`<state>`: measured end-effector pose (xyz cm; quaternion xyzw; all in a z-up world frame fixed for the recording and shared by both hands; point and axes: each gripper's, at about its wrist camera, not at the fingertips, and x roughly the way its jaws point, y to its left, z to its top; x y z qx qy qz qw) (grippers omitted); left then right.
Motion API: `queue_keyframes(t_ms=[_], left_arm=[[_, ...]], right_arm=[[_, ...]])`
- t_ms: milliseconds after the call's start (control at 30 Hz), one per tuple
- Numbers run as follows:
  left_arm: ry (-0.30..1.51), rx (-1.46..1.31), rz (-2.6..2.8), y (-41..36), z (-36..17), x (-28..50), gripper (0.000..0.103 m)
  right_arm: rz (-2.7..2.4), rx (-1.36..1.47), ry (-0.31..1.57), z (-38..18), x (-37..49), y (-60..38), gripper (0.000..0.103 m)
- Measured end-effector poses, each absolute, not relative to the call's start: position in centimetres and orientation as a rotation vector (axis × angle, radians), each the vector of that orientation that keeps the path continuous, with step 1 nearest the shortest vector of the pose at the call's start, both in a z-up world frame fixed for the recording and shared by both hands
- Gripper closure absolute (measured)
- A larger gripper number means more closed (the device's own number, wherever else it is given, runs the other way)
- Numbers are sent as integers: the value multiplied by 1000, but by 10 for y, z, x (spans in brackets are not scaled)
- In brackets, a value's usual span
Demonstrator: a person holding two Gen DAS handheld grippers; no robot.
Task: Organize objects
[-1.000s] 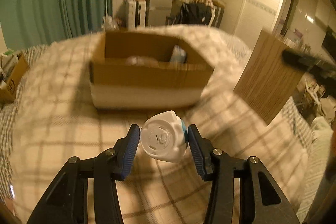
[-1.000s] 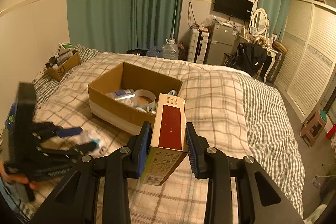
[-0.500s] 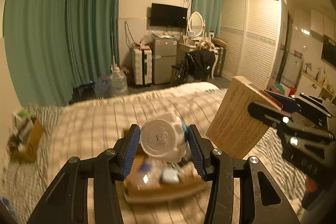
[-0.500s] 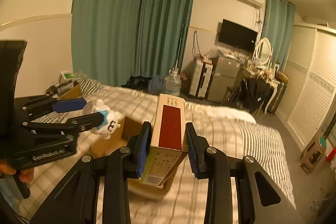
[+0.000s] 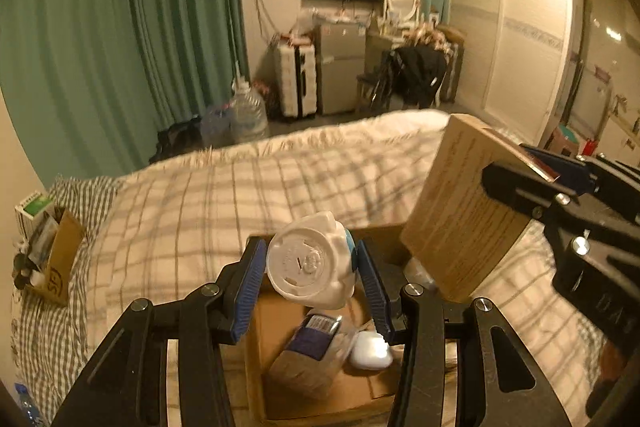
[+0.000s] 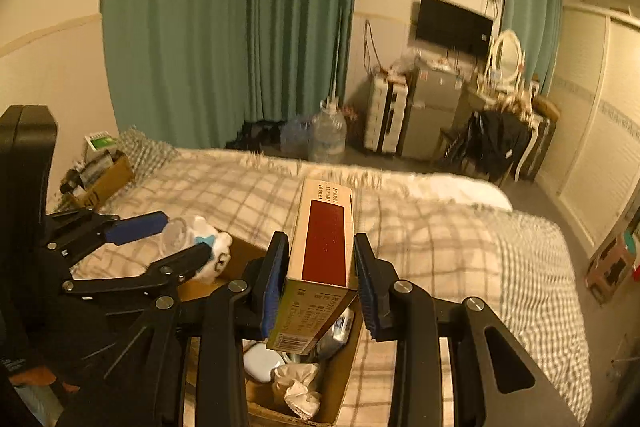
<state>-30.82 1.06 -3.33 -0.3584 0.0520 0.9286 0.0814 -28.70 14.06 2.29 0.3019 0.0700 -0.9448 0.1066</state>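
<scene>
We held a white plastic cloud-shaped toy [image 5: 310, 261] in the left gripper [image 5: 312, 283] fingers and a tall red-and-tan cardboard carton [image 6: 320, 267] in the right gripper [image 6: 320, 287] fingers, both above the open brown cardboard box [image 5: 256, 367] on the checked bed [image 5: 180, 211].

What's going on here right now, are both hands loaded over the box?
Yes. The left hand-held gripper is shut on a white toy figure, and the right hand-held gripper is shut on a tall carton with a red panel. Both are held in the air above the open cardboard box on the plaid bed. The box already holds a white case, a wrapped package and crumpled paper. Neither item has been released yet.
</scene>
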Motion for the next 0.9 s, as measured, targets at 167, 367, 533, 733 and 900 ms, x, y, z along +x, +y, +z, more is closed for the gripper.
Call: queue_keyframes(t_ms=[167,367,533,733,900], left_arm=[[181,-1139,2753,11,-60,-315,55],[206,-1166,2745,16,-74,-320,54],[189,-1158,2738,16,-73,-319,53],[178,-1116,2767,15,-57,-312,30],[132,-1052,2803,10,-32,-297,12]], right_arm=[[-2746,1004,179,-13,-306,153,71],[-2703,1055,145,-36,-316,157,70],[-2716,1058,131,-37,-316,161,70],[-2754,1020,113,-21,-307,169,51],[-2795,973,99,3,-286,179,35]])
